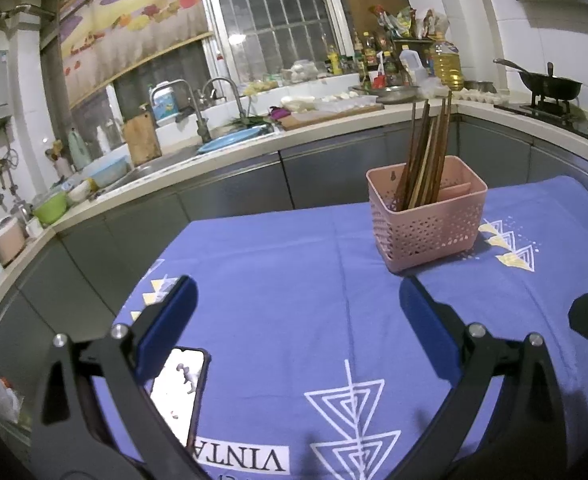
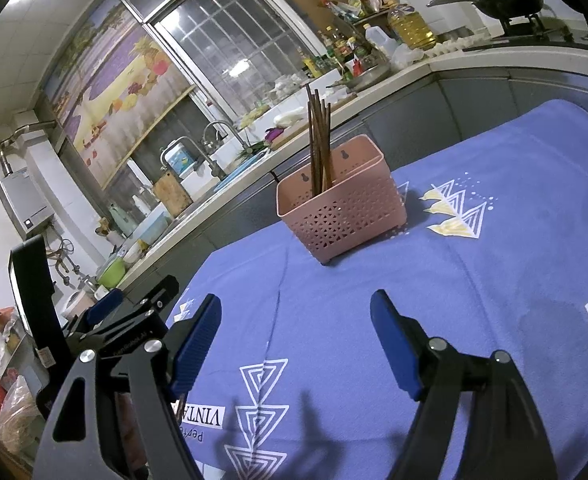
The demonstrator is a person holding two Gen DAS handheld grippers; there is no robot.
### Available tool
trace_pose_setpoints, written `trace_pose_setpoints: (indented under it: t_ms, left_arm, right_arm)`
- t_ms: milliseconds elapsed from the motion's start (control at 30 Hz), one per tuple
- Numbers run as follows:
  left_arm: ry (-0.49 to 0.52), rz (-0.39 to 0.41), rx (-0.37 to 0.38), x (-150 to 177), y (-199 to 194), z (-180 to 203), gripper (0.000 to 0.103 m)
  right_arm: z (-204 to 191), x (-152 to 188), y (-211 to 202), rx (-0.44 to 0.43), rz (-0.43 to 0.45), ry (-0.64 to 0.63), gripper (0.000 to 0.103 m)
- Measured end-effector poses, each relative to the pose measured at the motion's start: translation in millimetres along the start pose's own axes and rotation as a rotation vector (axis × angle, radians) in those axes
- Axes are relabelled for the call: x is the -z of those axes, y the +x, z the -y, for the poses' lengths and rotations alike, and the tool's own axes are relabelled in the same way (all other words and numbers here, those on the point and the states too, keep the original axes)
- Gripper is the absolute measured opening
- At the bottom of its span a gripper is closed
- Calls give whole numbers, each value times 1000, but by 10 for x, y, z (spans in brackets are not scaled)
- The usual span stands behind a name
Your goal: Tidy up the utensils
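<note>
Showing only leftward: phone (image 1: pixel 180 390) beside left tool (image 1: pixel 297 312).

Pink perforated basket (image 1: pixel 429 216), brown chopsticks (image 1: pixel 425 148), blue triangle-patterned cloth (image 1: pixel 294 264).

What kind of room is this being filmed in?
Most likely a home kitchen: a sink with a faucet sits under a barred window, a dark wok rests on the stove, and a pink basket of chopsticks stands on the blue cloth-covered table.
</note>
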State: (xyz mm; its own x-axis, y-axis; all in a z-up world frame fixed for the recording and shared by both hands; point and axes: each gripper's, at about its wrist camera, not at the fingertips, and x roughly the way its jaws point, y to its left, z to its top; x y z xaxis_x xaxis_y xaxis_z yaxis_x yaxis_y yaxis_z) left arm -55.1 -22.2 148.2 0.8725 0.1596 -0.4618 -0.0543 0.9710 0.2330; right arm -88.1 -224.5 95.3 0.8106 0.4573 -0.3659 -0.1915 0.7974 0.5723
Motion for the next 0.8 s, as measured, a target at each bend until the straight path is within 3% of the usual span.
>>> trace_pose_setpoints:
  t_ms: [800]
  left_arm:
    - [-6,-7,2,3,2,6,97]
  right_arm:
    - [-30,6,8,-1,4,-7,73]
